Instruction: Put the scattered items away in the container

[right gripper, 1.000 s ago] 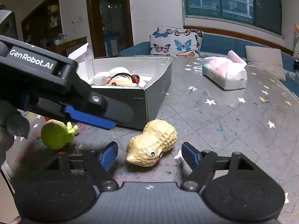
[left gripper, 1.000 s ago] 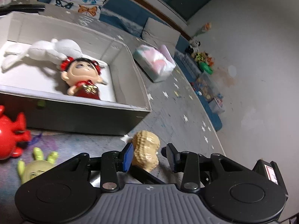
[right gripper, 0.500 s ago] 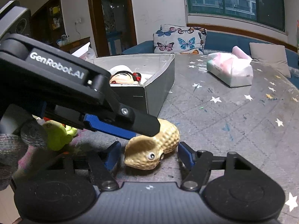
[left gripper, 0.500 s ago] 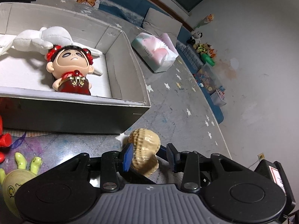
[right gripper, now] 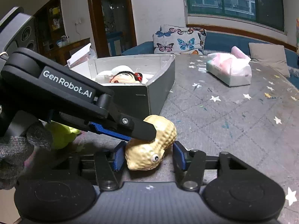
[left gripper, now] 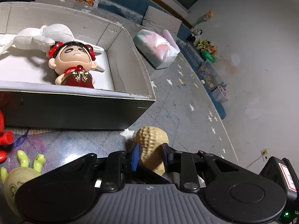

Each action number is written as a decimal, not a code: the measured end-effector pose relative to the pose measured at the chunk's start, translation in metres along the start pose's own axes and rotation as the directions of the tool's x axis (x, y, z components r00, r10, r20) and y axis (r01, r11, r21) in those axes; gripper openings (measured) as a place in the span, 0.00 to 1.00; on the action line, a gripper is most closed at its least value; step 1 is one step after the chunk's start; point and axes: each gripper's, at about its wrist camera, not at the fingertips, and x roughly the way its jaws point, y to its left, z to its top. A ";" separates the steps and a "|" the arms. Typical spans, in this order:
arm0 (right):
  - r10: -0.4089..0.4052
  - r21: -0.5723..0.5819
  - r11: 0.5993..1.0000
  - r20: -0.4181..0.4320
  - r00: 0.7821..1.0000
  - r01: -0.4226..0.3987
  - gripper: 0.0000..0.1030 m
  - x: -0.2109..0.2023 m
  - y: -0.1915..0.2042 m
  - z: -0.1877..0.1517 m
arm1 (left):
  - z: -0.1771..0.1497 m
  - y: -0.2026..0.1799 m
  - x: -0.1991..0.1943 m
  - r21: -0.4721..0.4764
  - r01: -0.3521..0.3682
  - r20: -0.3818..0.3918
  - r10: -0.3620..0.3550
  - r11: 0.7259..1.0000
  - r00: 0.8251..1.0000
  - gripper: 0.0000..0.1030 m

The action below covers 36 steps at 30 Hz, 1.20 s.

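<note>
While the peanut toy (left gripper: 152, 145) lay on the grey star-patterned tabletop (left gripper: 179, 112) just off the near corner of the cardboard box (left gripper: 78, 110), both claws bracketed it. The left claw (left gripper: 150, 157) was closed on the peanut toy, its blue pads pressed against either side of the ribbed shell. In the right wrist view, the same toy (right gripper: 151, 145) showed its googly eye, and the right claw (right gripper: 148, 157) stood parted around it, the left pad touching or nearly touching the shell and the right pad a little apart from it. The left claw's black finger crossed over the top of the peanut in that view. Inside the box lay a doll with red hair ornaments (left gripper: 74, 65) and a white plush toy (left gripper: 43, 37) behind it. A yellow-green toy (left gripper: 20, 169) and a red toy (left gripper: 3, 140) sat on the tabletop beside the box's front wall. A tissue pack (right gripper: 229, 71) rested well apart, farther across the tabletop.
</note>
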 end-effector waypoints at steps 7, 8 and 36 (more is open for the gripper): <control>0.005 -0.032 0.999 0.032 0.999 -0.004 0.53 -0.016 0.013 0.007 | -0.004 -0.004 -0.024 0.002 0.022 0.044 -0.022 1.000 0.999 0.27; 0.007 -0.041 0.999 0.040 0.999 -0.005 0.53 -0.018 0.015 0.009 | -0.004 -0.004 -0.028 0.000 0.027 0.055 -0.027 1.000 0.998 0.27; 0.155 -0.298 0.942 -0.030 0.987 -0.157 0.53 0.097 0.097 0.145 | 0.098 0.110 -0.090 -0.231 0.013 0.252 0.047 0.973 0.967 0.26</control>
